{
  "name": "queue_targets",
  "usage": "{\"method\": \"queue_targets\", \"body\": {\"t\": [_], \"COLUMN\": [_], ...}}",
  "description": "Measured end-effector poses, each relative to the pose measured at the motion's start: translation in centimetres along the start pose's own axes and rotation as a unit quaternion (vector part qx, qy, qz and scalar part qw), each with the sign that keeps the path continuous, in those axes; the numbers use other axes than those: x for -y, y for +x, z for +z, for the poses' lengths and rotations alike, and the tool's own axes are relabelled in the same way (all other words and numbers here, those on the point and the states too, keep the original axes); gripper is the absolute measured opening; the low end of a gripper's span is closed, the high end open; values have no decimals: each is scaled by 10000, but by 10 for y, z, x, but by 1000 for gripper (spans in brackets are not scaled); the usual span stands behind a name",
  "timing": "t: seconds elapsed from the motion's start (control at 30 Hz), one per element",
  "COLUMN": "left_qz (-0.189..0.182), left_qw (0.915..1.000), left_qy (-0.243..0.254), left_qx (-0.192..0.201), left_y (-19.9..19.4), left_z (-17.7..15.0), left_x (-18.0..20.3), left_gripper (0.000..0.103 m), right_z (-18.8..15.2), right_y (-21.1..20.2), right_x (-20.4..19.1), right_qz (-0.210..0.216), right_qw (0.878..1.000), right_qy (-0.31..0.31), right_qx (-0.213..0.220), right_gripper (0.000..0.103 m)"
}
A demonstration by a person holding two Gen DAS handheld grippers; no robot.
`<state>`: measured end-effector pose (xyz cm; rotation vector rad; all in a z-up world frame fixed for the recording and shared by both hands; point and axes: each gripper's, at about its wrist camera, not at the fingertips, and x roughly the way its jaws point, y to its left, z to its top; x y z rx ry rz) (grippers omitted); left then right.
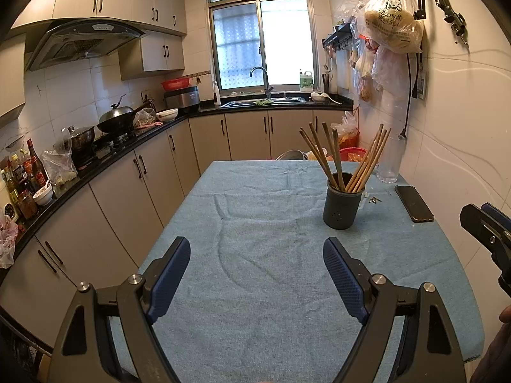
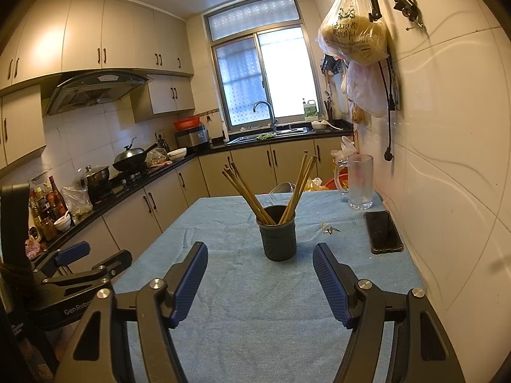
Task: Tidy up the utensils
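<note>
2 grippers, your left gripper (image 1: 255, 274) and right gripper (image 2: 259, 282), hover spread and empty above the blue tablecloth (image 1: 255, 223); wooden chopsticks (image 2: 252, 194) stand in the dark cylindrical holder (image 2: 277, 237).

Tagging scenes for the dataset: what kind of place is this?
A lived-in home kitchen: a slanted range hood over a black wok on the stove, and a steel sink with curved faucet under the window. The work surface is a table under blue cloth.
</note>
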<state>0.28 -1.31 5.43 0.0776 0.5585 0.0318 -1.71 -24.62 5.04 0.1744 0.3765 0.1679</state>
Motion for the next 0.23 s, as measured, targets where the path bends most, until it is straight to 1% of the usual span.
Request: {"method": "queue_targets", "body": {"t": [0.13,0.23], "left_qz": [-54,-84], "left_qw": [10000,9999], "left_qy": [-29,-55], "left_qx": [-28,56], "left_y": [4,5], "left_z": [-2,-2], "left_x": [-3,-4], "left_gripper": [85,85], "right_z": [0,0], "right_y": [2,7], "right_x": [0,-1], "right_qz": [-11,-16], "right_qw": [10000,10000], "right_qy": [-21,-36], "right_qx": [-27,-67], "right_gripper": [71,71]}}
